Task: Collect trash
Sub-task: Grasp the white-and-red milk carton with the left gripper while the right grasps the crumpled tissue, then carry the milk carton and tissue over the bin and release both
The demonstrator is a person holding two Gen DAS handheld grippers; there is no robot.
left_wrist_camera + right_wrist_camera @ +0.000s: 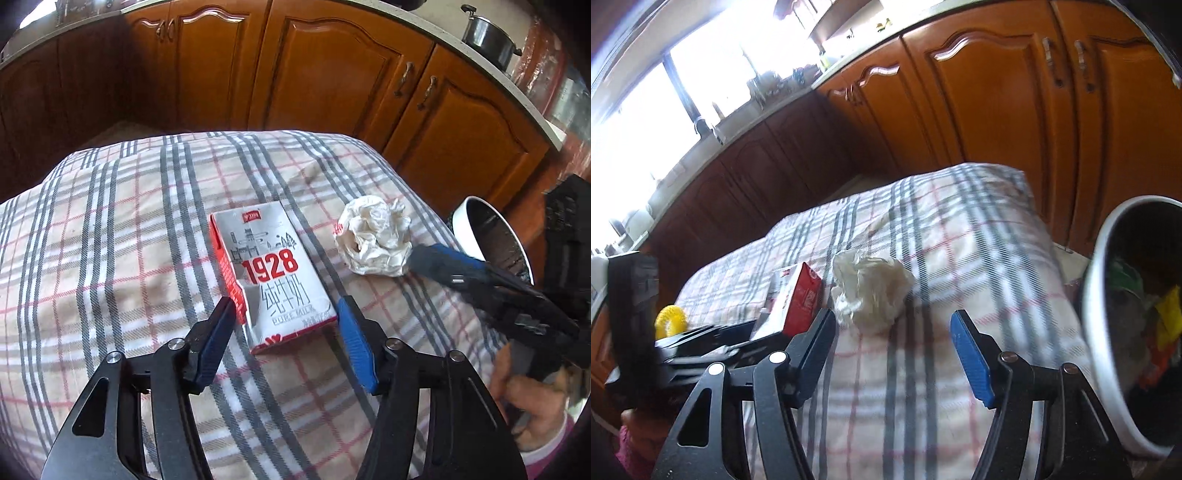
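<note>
A flattened red and silver milk carton [271, 273] marked 1928 lies on the checked tablecloth [110, 258]. My left gripper [286, 308] is open, its fingers on either side of the carton's near end. A crumpled white paper ball [375, 236] lies to the carton's right. My right gripper [894, 321] is open and empty, just short of the paper ball [871, 291]; it also shows in the left wrist view [443, 264], its tip beside the ball. The carton [796, 299] shows to the ball's left.
A white-rimmed trash bin [1104, 295] holding coloured waste stands off the table's right edge, also seen in the left wrist view [469, 229]. Wooden cabinets [332, 74] run behind the table. A yellow object [670, 319] lies at the left.
</note>
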